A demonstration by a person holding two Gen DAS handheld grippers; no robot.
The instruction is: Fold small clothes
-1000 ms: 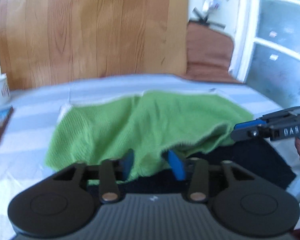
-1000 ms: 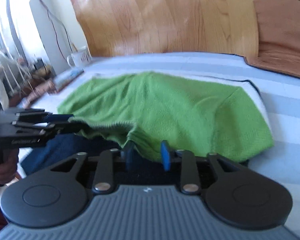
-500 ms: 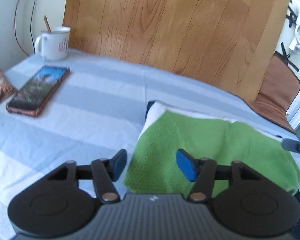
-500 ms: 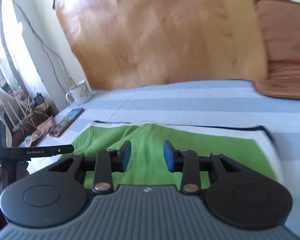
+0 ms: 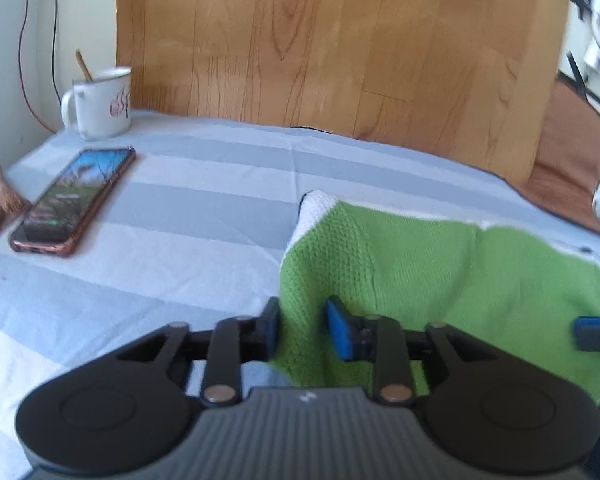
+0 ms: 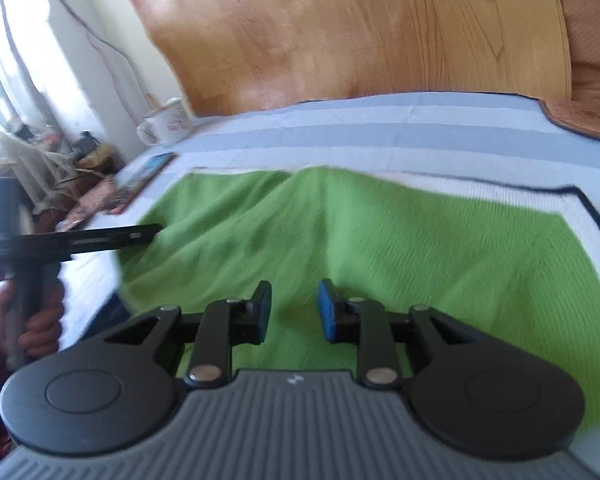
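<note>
A green knit garment [image 5: 440, 276] with a white band along its far edge lies spread on the striped blue sheet [image 5: 188, 208]. It also shows in the right wrist view [image 6: 380, 240]. My left gripper [image 5: 302, 328] is open, its jaws over the garment's near left corner. My right gripper [image 6: 292, 310] is open above the garment's near edge. The left gripper's fingers [image 6: 100, 236] reach in at the garment's left edge in the right wrist view. The right gripper's blue fingertip [image 5: 596, 326] shows at the right of the left wrist view.
A phone [image 5: 76, 200] lies on the sheet to the left, with a white mug [image 5: 100, 104] behind it. A wooden board [image 5: 340, 48] stands along the back. A brown cushion [image 6: 588, 80] is at the far right. Clutter [image 6: 60, 160] sits off the left edge.
Both grippers let go of the garment's edge. The green layer now lies folded over flat. Both grippers have dropped closer to the near edge of the garment.
</note>
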